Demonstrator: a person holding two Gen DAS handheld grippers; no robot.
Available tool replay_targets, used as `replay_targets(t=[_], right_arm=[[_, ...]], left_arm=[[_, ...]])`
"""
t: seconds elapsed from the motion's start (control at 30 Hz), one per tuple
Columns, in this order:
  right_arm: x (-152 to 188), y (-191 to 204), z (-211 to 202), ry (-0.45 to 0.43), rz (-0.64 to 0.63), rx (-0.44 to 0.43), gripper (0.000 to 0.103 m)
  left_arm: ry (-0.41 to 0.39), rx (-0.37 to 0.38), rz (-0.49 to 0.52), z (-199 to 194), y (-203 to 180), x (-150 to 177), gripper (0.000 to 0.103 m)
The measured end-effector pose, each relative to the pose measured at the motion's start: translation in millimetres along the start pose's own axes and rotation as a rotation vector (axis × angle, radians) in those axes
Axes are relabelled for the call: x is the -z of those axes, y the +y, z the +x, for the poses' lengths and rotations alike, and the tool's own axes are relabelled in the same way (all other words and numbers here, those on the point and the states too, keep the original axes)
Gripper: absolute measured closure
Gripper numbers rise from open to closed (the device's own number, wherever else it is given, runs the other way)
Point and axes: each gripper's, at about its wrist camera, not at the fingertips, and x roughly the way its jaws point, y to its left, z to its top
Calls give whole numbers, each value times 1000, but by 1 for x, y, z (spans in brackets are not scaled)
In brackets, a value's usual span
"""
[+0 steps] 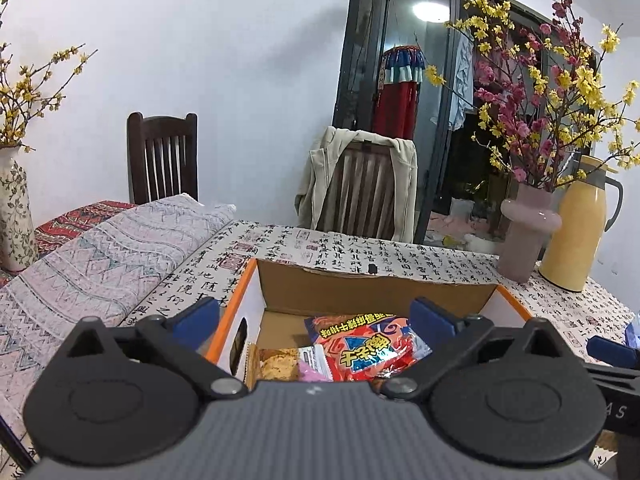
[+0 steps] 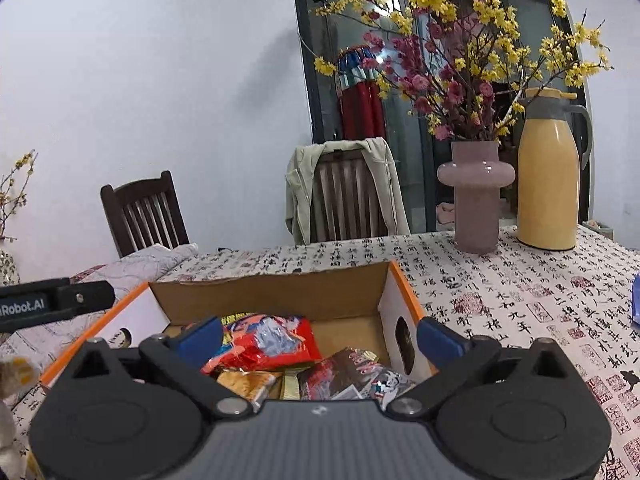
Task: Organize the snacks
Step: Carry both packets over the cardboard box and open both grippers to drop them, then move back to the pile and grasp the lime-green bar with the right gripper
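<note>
We are seeing a table [image 2: 520, 300] holding a cardboard box [image 2: 276, 292], pink vase [image 2: 476, 204] and yellow jug [image 2: 548, 184].

The cardboard box [image 2: 404, 292] had brown inner walls and an orange rim. A red snack packet [image 2: 272, 344] lay inside. The tablecloth [image 2: 520, 292] bore black calligraphy with red seals. At its far right corner stood a pink vase [image 2: 476, 204] and a yellow flask [image 2: 548, 184].

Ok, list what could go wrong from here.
1. Both grippers, left and right, hang open over the box; side by side, they could knock together reaching in.
2. The red packet lies on top of other snacks, so a pinch may catch the wrong one or slip off the foil.
3. The pink vase and flask stand behind the box; shoving it back could tip them.
</note>
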Motion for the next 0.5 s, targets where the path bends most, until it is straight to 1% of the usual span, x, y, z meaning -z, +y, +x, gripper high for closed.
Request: replay_targets(t=[0.13,0.3,0.5], right_arm=[[-6,3,-9,-27,-7,2,0],[-14,7,-32,-60,-20,-7,0],[-7,12,-62,-54,-41,-23,0]], left_arm=[[-15,-7,-6,-10,1,-6,0],[-47,5,-20,-38,4,-16,0],[-41,20,-1,-67,10,-10,0]])
